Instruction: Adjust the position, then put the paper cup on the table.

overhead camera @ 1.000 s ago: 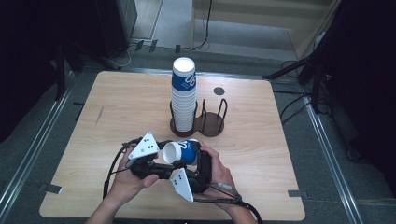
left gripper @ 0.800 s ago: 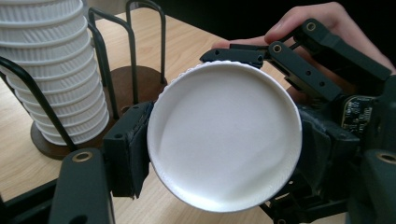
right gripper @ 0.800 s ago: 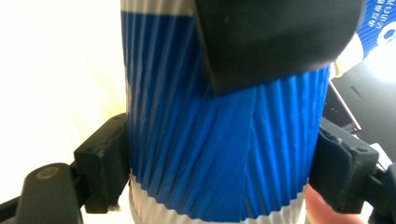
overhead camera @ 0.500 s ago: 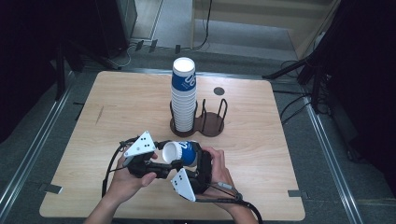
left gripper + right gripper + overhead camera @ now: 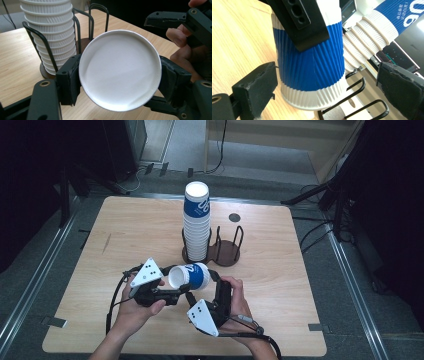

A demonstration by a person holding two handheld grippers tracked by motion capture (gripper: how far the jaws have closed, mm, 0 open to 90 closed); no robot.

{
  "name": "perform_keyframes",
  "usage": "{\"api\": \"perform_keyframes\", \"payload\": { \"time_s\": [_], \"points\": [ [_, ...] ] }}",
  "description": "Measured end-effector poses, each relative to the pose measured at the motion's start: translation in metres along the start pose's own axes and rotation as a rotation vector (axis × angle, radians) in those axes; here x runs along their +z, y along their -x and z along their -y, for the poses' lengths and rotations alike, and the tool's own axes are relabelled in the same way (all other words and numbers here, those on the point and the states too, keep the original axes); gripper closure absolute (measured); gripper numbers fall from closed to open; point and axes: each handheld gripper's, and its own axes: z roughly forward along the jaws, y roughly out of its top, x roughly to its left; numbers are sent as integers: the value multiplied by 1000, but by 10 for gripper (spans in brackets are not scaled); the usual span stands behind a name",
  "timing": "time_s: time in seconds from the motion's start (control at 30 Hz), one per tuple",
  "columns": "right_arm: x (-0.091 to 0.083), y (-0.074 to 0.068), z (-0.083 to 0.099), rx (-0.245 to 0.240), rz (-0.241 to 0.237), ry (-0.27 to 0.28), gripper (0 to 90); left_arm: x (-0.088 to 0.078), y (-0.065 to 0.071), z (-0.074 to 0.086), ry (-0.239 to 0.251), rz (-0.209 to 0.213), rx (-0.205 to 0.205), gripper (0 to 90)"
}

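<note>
A blue-and-white ribbed paper cup [image 5: 192, 276] lies on its side in the air between both hands, above the table's front middle. My left gripper [image 5: 181, 284] is shut on it. In the left gripper view the two black jaws press the sides of the cup [image 5: 120, 70], whose white mouth faces the camera. My right gripper [image 5: 205, 285] is open; in the right gripper view its jaws stand wide on either side of the cup [image 5: 309, 67], the right one well clear. One of the left gripper's fingers [image 5: 299, 22] lies across the cup's top.
A tall stack of matching cups [image 5: 196, 222] stands in a dark wire holder [image 5: 227, 251] at the table's centre, just beyond the held cup. The holder's right slot has no cups. A small dark round hole [image 5: 234, 217] sits farther back on the wooden table [image 5: 125, 235].
The held cup and both grippers have risen slightly toward the stack. The grip on the cup looks the same.
</note>
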Motion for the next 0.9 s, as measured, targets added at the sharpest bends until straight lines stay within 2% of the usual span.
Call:
{"api": "perform_keyframes", "payload": {
  "time_s": [0.1, 0.23, 0.53, 0.67, 0.8, 0.9],
  "points": [
    [0, 1, 0, 19, 1, 5, 0, -2, -2, 0, 13, -26, -1, 290],
    [-2, 4, -1, 52, 0, 8, 0, -4, -4, 0, 24, -43, -17, 291],
    [-1, 16, 5, 165, -10, -10, 0, -9, -6, -2, 65, -49, -24, 293],
    [1, 21, 8, 255, -13, -29, 0, -11, -7, -2, 82, -65, -25, 293],
    [3, 24, 11, 283, -16, -44, 0, -13, -9, -3, 97, -72, -28, 293],
    [3, 25, 10, 320, -18, -44, 0, -14, -10, -3, 106, -98, -22, 293]
  ]
}}
